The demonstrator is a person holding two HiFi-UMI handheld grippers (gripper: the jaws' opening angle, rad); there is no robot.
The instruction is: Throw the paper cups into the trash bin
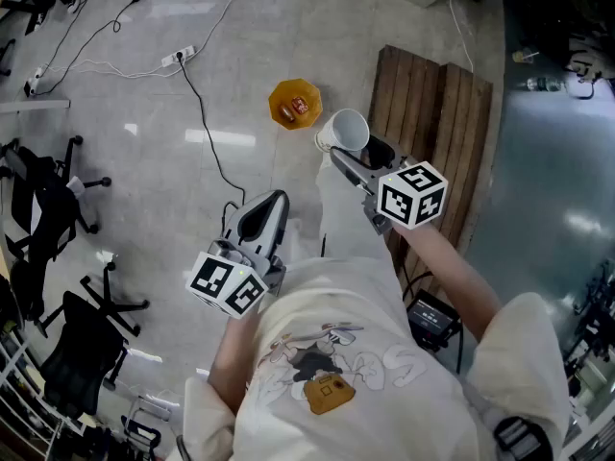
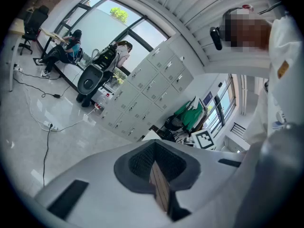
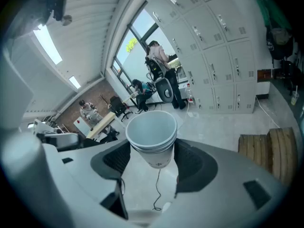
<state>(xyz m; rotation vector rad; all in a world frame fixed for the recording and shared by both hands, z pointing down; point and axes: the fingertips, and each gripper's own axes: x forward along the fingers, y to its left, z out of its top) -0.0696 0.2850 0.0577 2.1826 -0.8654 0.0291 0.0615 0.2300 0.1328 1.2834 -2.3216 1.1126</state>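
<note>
Two white paper cups point(image 1: 343, 131), nested one inside the other, hang in the air with my right gripper point(image 1: 350, 152) shut on their sides. In the right gripper view the cups point(image 3: 152, 134) sit mouth up between the dark pads of the right gripper point(image 3: 152, 152). An orange trash bin point(image 1: 294, 104) stands on the grey floor just left of the cups and a little beyond them; it holds some small scraps. My left gripper point(image 1: 261, 215) is lower and to the left, shut and empty; its pads point(image 2: 142, 167) meet in the left gripper view.
A dark wooden slatted bench point(image 1: 437, 113) lies right of the cups. A black cable point(image 1: 207, 142) and a white power strip point(image 1: 178, 58) run across the floor to the left. Office chairs point(image 1: 48, 205) stand at the far left. A black device point(image 1: 432, 317) sits by the bench's near end.
</note>
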